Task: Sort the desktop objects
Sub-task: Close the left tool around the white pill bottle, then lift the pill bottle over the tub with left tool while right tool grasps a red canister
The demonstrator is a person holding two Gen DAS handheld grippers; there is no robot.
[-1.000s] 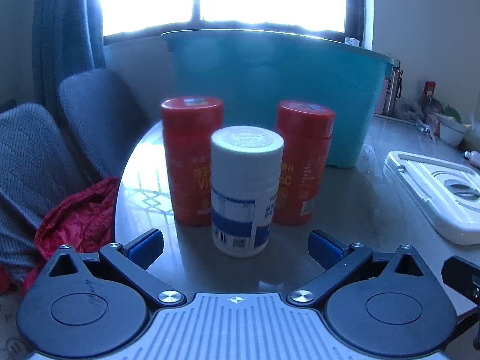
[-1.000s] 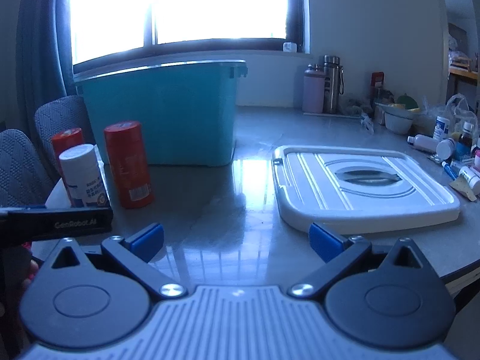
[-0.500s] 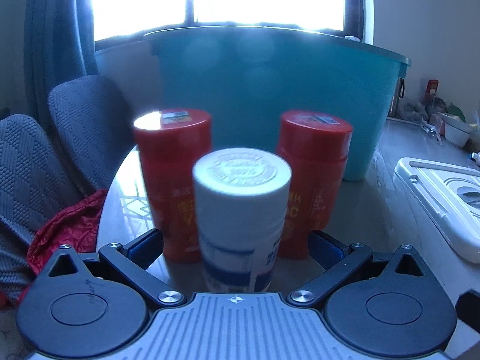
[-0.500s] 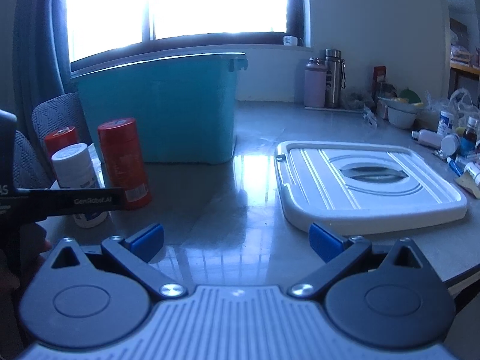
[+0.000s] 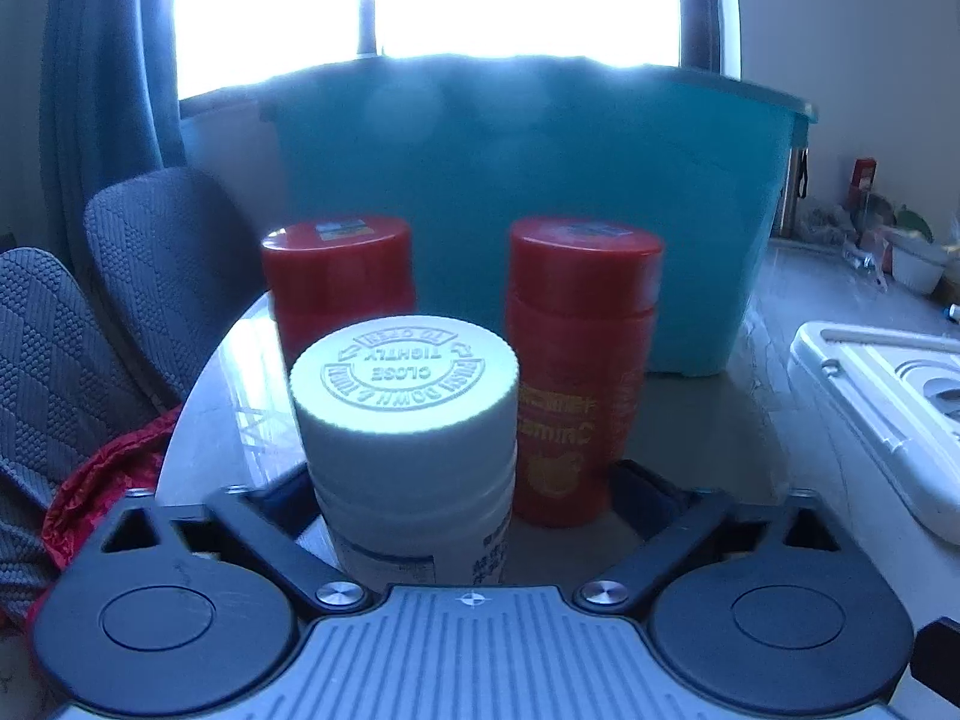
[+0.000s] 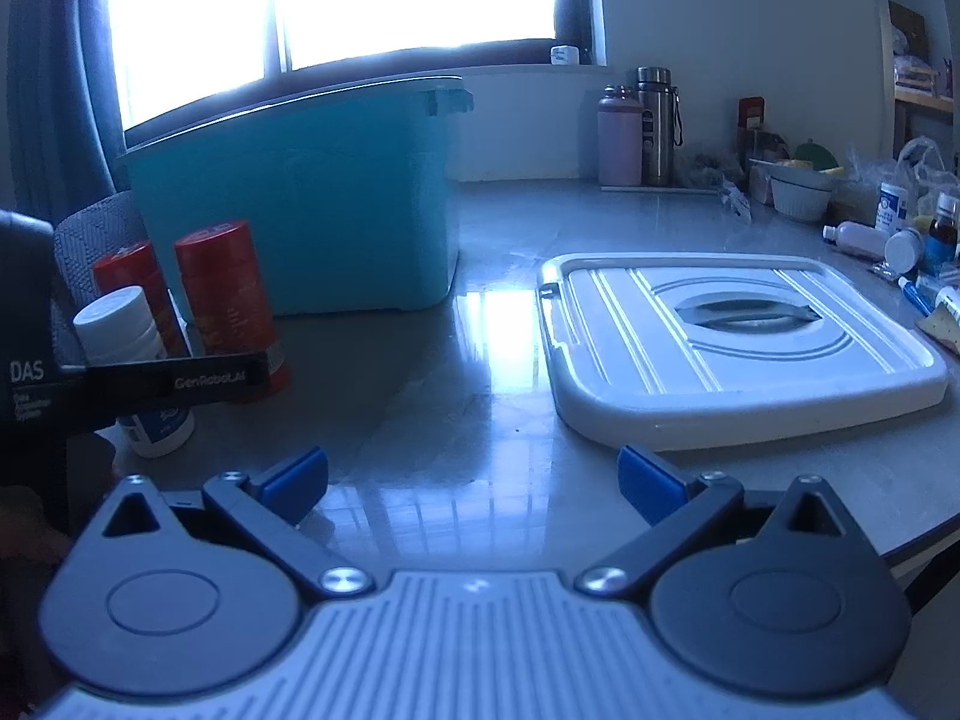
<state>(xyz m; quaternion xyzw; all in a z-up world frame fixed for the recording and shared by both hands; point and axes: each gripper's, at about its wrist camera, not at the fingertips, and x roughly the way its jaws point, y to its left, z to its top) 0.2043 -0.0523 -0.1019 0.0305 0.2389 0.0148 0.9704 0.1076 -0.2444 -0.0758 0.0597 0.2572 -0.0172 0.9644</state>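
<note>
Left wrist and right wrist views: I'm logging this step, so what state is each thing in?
White bottle: upright, capped, between the open fingers.
Two red bottles: upright, capped.
Teal bin: lid off.
White lid: flat on the table.
Left gripper: open.
Right gripper: open, holding nothing.

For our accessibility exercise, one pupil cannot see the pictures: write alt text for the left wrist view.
A white pill bottle stands on the table between the open fingers of the left gripper, filling the near view. Behind it stand two red bottles, then a large teal bin before a bright window. A white lid lies at the right.
</note>
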